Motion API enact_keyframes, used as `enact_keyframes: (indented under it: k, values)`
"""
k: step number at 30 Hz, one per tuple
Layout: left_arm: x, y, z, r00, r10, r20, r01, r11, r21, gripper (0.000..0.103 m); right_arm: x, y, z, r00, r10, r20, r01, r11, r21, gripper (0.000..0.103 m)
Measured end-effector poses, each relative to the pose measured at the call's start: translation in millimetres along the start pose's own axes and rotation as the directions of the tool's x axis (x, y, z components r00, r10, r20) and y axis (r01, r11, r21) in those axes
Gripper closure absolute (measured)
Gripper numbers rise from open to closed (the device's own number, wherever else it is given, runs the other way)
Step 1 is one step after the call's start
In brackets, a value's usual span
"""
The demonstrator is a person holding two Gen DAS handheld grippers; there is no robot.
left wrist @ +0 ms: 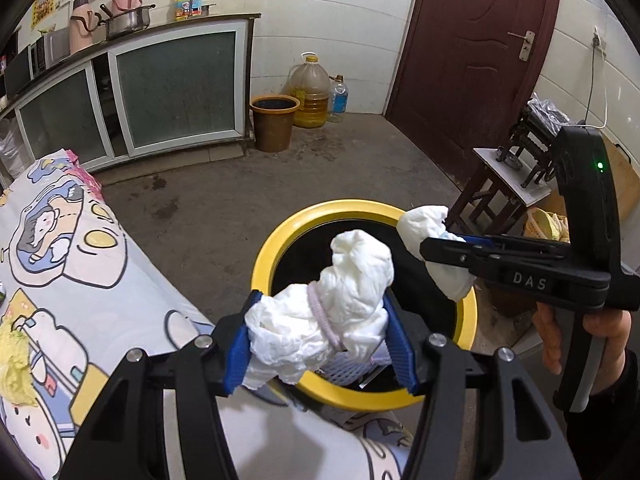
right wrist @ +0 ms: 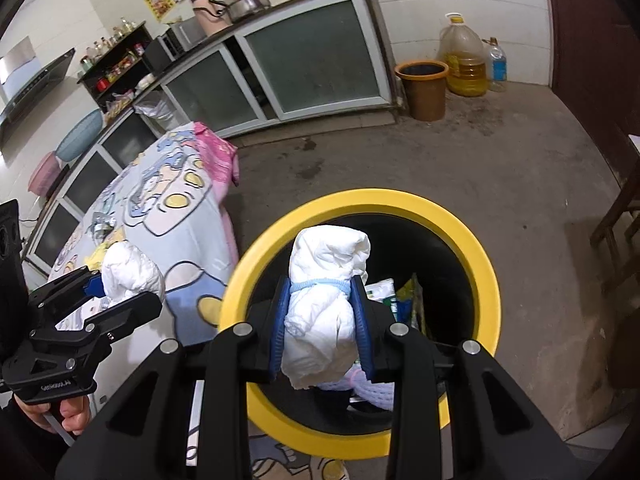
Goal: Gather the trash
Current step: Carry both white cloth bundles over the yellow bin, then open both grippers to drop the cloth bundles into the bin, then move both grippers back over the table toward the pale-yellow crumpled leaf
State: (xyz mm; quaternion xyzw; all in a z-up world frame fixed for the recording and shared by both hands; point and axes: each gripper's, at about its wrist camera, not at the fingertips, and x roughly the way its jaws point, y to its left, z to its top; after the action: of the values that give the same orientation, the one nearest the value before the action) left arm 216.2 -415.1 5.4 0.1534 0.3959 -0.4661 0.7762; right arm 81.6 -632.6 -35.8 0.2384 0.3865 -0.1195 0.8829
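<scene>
The left tongs (left wrist: pixel 320 344) gripped a white bundle tied with a pink band (left wrist: pixel 340 312), its long axis running away from the tongs over the yellow-rimmed bin (left wrist: pixel 264 256). The right tongs (right wrist: pixel 322 328) clamped a second white bundle tied with a blue band (right wrist: pixel 324 300), its long axis likewise pointing forward above the bin's opening, beside the cloth-covered tabletop (right wrist: pixel 176 216).

Reads "DAS" in pale letters on the black body of the right tool (left wrist: pixel 448 254), just right of the yellow bin (left wrist: pixel 272 248). Small print on the left tool (right wrist: pixel 120 300), too small to read.
</scene>
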Motion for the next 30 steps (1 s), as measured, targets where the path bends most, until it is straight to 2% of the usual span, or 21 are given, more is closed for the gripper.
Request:
enact_keyframes:
  k: [9, 14, 16, 17, 18, 20, 24, 30]
  values:
    - [38, -16, 5, 0.999, -0.005, -0.049, 0.005, 1.0, -0.004, 0.048, 18, -22, -6, 0.999, -0.016, -0.049, 0.019, 0.998, 0.06, 0.074]
    - [46, -21, 4, 0.998, -0.02, -0.062, 0.02, 1.0, -0.001, 0.046, 21, -27, -8, 0.998, -0.012, -0.061, 0.016, 0.998, 0.069, 0.074]
    - [47, -19, 4, 0.998, -0.023, -0.064, 0.023, 1.0, -0.01, 0.042, 21, -28, -8, 0.998, -0.017, -0.057, 0.021, 0.997, 0.075, 0.073]
    - [47, -18, 4, 0.997, -0.027, -0.066, 0.026, 1.0, -0.016, 0.032, 21, -29, -7, 0.998, -0.015, -0.057, 0.019, 0.997, 0.08, 0.071]
    - [47, -16, 4, 0.997, -0.035, -0.064, 0.034, 0.999, -0.026, 0.021, 22, -32, -7, 0.998, -0.011, -0.065, 0.016, 0.996, 0.088, 0.062]
    - [42, -9, 2, 0.999, -0.027, -0.039, 0.025, 0.999, -0.048, 0.009, 23, -34, -6, 0.998, -0.017, -0.064, 0.023, 0.995, 0.096, 0.048]
    - [37, 2, -2, 0.998, -0.056, -0.037, 0.053, 0.995, -0.09, 0.008, 25, -42, -7, 0.997, -0.018, -0.072, 0.028, 0.99, 0.136, 0.048]
    - [17, 17, -13, 1.0, -0.031, -0.002, 0.03, 0.994, -0.11, 0.008, 21, -40, -12, 0.997, -0.002, -0.076, 0.013, 0.989, 0.146, 0.047]
